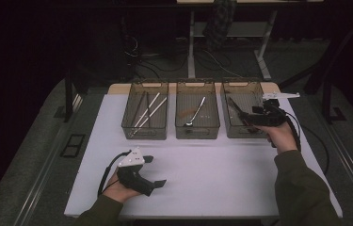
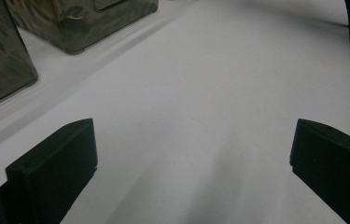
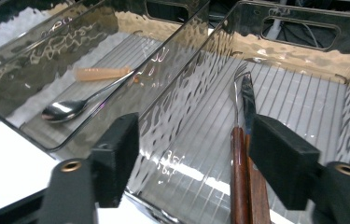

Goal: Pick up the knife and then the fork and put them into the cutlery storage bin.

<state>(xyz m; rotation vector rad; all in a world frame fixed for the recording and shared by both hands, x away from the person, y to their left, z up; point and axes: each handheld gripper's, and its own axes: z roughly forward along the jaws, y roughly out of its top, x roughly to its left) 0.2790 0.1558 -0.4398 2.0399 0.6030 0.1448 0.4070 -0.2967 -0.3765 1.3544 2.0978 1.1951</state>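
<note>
right tongs (image 3: 193,158): open, empty | wooden-handled steel fork and knife (image 3: 243,154): between our right jaws, in the smoky plastic bin (image 3: 298,28), we judge placed | left tongs (image 2: 193,158): open, resting | remaining: none visible

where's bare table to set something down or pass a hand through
Free: the white table in front of the three bins, between the left claw and the right sleeve. Crowded: the back edge, where the bins stand close together and the right claw hangs.
</note>
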